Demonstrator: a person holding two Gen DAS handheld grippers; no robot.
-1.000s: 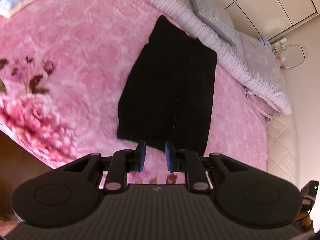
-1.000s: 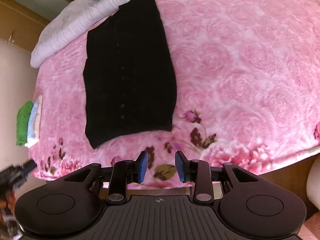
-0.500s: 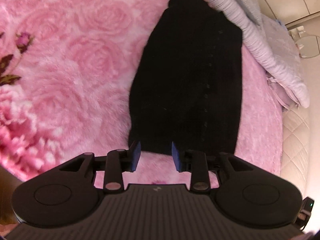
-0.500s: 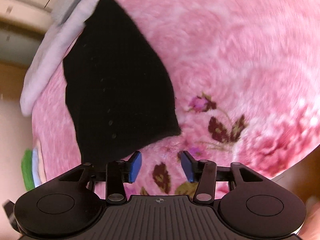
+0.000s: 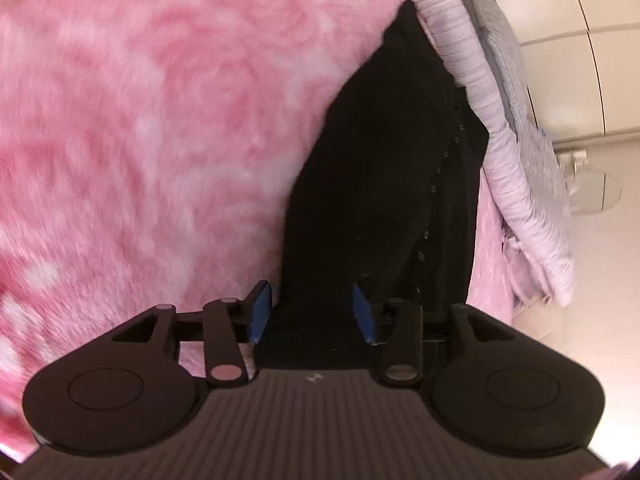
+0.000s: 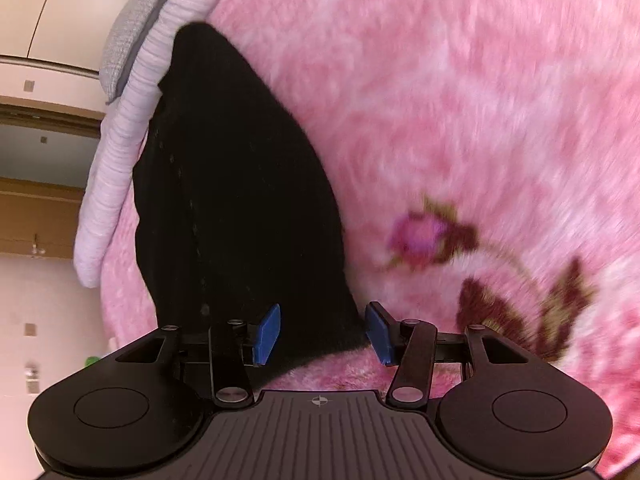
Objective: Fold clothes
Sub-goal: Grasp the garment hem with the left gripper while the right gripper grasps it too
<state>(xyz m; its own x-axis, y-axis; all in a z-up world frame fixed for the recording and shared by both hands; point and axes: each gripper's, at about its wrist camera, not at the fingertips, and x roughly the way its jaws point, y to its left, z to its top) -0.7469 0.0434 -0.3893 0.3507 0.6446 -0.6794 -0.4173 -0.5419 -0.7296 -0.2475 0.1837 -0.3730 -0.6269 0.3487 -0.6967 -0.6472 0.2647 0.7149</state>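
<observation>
The left gripper (image 5: 311,307) is matte black: a ribbed centre plate with a small emblem, a round disc at each side, two linkage arms with silvery pivot pins, blue-padded fingers (image 5: 259,311). The right gripper (image 6: 325,333) looks alike, its plate bearing a crosshair mark.

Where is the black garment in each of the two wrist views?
Left wrist: the black garment runs from top centre down between the open fingers of the left gripper.
Right wrist: it fills left of centre, its near corner between the open fingers of the right gripper.
Shared landmark: the white striped bedding at its far end.
</observation>
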